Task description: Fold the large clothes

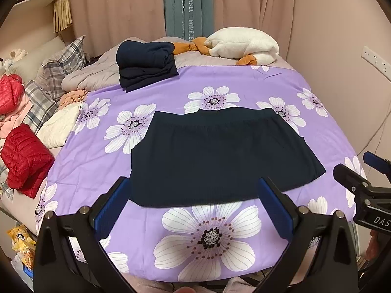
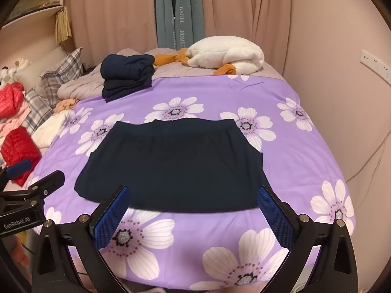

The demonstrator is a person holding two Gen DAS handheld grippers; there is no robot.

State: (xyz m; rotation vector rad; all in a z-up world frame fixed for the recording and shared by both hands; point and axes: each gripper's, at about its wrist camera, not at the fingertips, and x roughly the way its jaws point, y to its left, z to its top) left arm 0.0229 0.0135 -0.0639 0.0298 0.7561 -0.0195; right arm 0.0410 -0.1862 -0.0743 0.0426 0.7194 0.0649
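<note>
Both hand-held grippers hover low over the near edge of the bed (image 1: 171, 92), pointing fwd, level, side by side. Left hand-held gripper (image 1: 194, 205): jaws wide apart, nothing betw. them. Right hand-held gripper (image 2: 193, 210): same, spread and empty.

Dark navy garment (image 1: 215, 156) lies flat, partly folded, mid purple flowered sheet (image 1: 305, 134), just past both fingertips at 12 o'clock. Folded navy pile (image 1: 146, 66) far end, approx. 11 o'clock.

Left view only: snack bag (image 1: 22, 244) at 8 o'clock, right tool's body lettered "DAS". Right view only: left tool's body marked "GenRobot.AI". Grey hanging cloth (image 2: 180, 12) reads "HANEL", "HOMET…", cut off.
</note>
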